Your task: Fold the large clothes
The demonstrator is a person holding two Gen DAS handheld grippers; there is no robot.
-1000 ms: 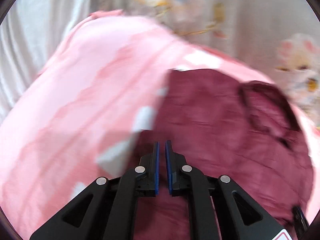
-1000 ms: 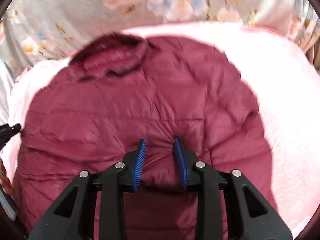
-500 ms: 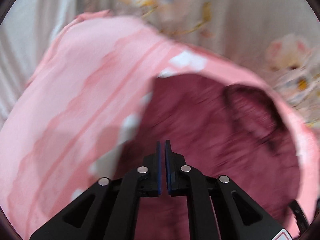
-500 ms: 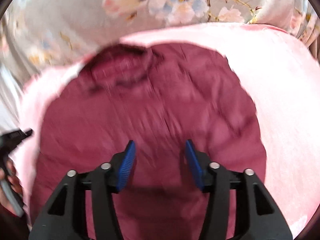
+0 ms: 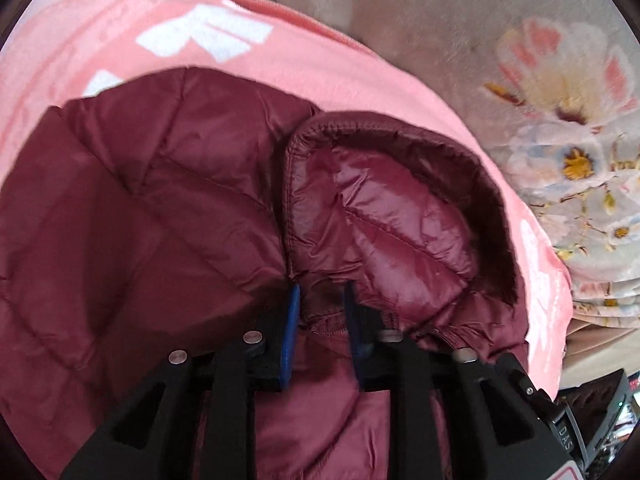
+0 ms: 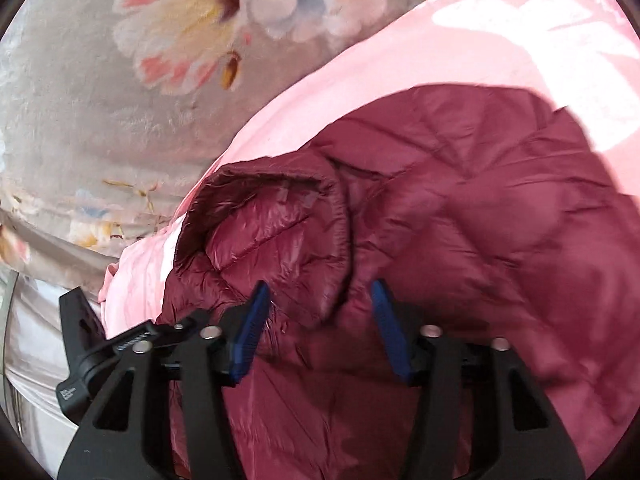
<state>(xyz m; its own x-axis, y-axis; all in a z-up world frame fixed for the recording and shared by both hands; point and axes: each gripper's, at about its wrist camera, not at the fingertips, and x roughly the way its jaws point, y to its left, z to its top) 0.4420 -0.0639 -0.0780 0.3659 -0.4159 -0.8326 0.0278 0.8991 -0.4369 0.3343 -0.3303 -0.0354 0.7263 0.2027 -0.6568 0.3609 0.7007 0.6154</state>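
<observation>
A: How do the tools stand?
B: The left gripper (image 5: pixel 320 320) has its jaws a little apart, with the seam at the base of the hood (image 5: pixel 392 216) bunched between them. I can't tell whether the pads actually pinch it. The right gripper (image 6: pixel 316 320) stands wider. Its jaws have just been closing, and the hood's rim bulges up between them, but the pads are not pressing on it.
A: What lies around them?
B: Both point down at the jacket (image 5: pixel 140 220), which lies on a pink blanket (image 5: pixel 100 32) with white patches. The blanket is spread over a grey flowered cover (image 5: pixel 560 100). The hood is flopped over the jacket's body and sits right in front of both sets of fingers.
A: And the jacket itself?
B: It is maroon, quilted and puffy, with diamond stitching across the body. The hood's shiny lining faces up, ringed by a dark gathered rim. The body is rumpled and spreads from the hood away across the blanket.
</observation>
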